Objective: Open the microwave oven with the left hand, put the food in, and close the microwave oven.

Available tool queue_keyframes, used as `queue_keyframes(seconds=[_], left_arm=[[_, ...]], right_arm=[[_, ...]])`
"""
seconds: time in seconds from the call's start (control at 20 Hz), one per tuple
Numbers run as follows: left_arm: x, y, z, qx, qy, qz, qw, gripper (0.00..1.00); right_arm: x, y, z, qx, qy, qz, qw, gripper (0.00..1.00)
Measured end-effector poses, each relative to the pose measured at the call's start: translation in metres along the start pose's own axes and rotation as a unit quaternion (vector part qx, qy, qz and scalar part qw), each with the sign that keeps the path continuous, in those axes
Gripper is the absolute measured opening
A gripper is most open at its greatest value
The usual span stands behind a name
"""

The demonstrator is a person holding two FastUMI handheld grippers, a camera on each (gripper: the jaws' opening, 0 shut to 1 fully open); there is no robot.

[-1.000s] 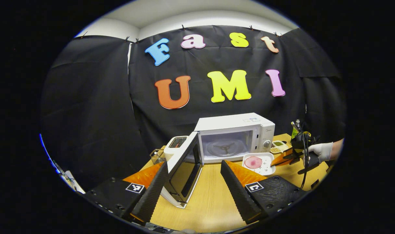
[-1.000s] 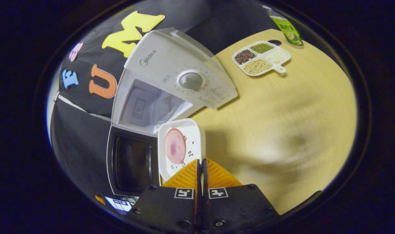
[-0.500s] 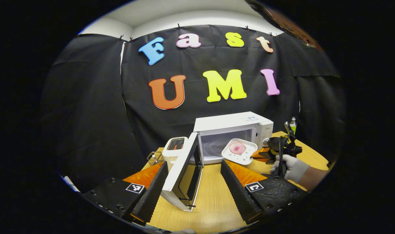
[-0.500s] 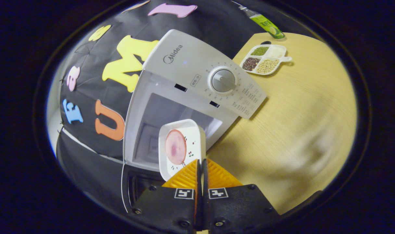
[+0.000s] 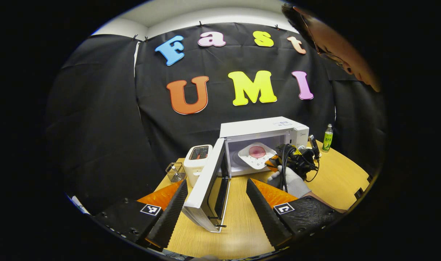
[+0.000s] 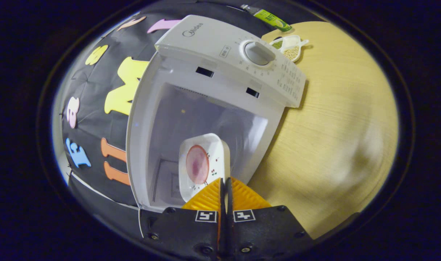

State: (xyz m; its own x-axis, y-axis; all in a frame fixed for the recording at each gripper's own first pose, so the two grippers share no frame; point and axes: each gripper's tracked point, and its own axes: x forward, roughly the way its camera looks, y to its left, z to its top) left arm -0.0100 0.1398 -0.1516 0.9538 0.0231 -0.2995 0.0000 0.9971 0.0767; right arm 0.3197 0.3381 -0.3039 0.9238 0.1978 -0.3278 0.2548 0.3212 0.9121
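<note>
So the big change over the last second: the white plate with the pink slice of food has gone from sitting low by the front of the microwave to being carried right into the open cavity. In the left gripper view it's now just right of centre, framed by the oven's opening, with the right gripper and the gloved hand behind it. In the right gripper view the plate sits lower centre, its near rim pinched between the right gripper fingers, which are pressed together on it, and the cavity walls wrap around it. I can't tell if the plate is resting on the oven floor yet or hanging just above it. The left gripper sits back at the bottom of its view, fingers wide apart and holding nothing, with the swung-open door between them over the worktop. So opening is done, loading is nearly there, and my guess is what's left is letting the plate go, backing out, then shutting the door.
</note>
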Motion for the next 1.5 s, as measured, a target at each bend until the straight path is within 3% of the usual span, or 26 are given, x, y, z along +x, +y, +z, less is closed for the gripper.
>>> queue_keyframes(seconds=[0.35,0.65,0.75,0.8,0.9,0.95,1.0,1.3,1.5], left_arm=[[0.012,0.013,-0.008,0.001,0.008,0.007,1.000,0.97],[0.020,0.014,-0.012,0.000,0.008,0.004,1.000,0.97],[0.019,0.015,-0.012,-0.001,0.009,0.004,1.000,0.96],[0.017,0.015,-0.011,-0.002,0.007,0.005,1.000,0.96],[0.016,0.017,-0.009,-0.004,0.003,0.006,1.000,0.97],[0.015,0.018,-0.006,-0.006,-0.001,0.007,1.000,0.97],[0.013,0.017,-0.003,-0.009,-0.004,0.006,1.000,0.97],[0.009,0.010,0.009,-0.014,-0.022,0.001,1.000,0.96],[0.011,0.008,0.018,-0.030,-0.029,-0.005,0.999,0.97]], right_arm=[[0.044,-0.004,0.008,0.026,-0.038,-0.015,0.999,0.04],[0.056,-0.008,0.008,0.027,-0.051,-0.012,0.998,0.06],[0.053,0.013,0.020,0.035,-0.071,0.048,0.996,0.13],[0.042,0.029,0.027,0.025,-0.085,0.079,0.993,0.07],[0.026,0.041,0.033,-0.006,-0.104,0.088,0.991,0.67],[0.023,0.042,0.034,-0.016,-0.104,0.086,0.991,0.78],[0.021,0.042,0.032,-0.022,-0.098,0.083,0.991,0.97],[-0.011,0.029,0.036,-0.105,-0.062,0.054,0.991,0.98],[-0.060,0.026,0.057,-0.190,-0.045,0.044,0.980,0.98]])
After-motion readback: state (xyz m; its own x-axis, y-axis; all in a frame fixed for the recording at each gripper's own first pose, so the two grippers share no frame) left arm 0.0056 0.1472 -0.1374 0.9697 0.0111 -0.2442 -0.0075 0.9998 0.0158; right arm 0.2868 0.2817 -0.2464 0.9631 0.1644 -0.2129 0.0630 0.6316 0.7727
